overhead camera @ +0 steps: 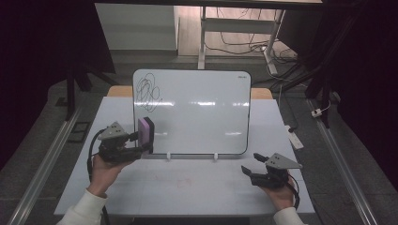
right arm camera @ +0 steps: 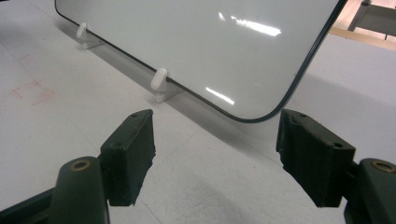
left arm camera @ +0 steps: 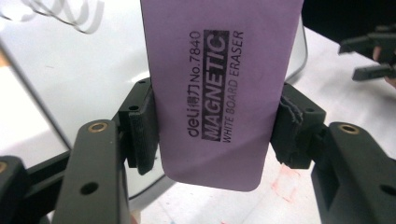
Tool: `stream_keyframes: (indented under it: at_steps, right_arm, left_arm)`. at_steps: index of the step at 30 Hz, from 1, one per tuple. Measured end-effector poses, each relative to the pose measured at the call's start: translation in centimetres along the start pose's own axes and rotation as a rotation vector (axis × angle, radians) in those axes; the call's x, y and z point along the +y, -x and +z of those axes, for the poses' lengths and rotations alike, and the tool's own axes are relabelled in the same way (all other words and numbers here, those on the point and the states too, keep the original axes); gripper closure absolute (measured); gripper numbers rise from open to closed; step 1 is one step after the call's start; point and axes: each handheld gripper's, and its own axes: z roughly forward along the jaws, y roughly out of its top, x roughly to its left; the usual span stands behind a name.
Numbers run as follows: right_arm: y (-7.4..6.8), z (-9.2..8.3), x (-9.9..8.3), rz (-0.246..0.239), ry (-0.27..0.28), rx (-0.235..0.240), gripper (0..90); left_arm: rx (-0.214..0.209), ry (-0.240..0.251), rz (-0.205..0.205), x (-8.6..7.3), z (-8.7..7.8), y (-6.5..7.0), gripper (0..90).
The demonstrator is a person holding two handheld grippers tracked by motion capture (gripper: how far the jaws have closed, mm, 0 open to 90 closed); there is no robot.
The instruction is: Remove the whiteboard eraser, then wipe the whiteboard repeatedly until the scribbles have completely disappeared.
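The left gripper (overhead camera: 141, 140) was clamped on the eraser (overhead camera: 146, 134); its pads (left arm camera: 142, 135) pressed the two long edges of that purple block, whose printed face read "MAGNETIC WHITE BOARD ERASER" in the left gripper view; the eraser stood on end at the lower left edge of the board (overhead camera: 197, 112), against or just before its face, which of the two I could not tell; the scribble (overhead camera: 148, 90) sat in the board's upper left corner, well above the eraser; the right gripper (overhead camera: 251, 165) hung near the board's lower right corner, apart from it, jaws spread with nothing between them and only the table (overhead camera: 187, 187) beneath; the board leaned upright on two white pegs (right arm camera: 159, 79) along its bottom edge; a faint red mark (overhead camera: 180, 182) lay on the table in front of the board.
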Motion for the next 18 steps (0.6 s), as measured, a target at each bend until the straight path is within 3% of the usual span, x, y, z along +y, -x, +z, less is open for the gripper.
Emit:
stream_keyframes:
  at_steps: [9, 18]
  right_arm:
    - [0.1, 0.1, 0.0, -0.004, -0.005, -0.001, 27.2]
    - [0.0, 0.3, -0.1, -0.005, -0.013, 0.004, 27.2]
  left_arm:
    - [0.059, 0.016, -0.03, 1.9, 0.1, -1.7, 40.5]
    - [0.19, -0.005, -0.04, 5.0, 1.1, -3.7, 40.5]
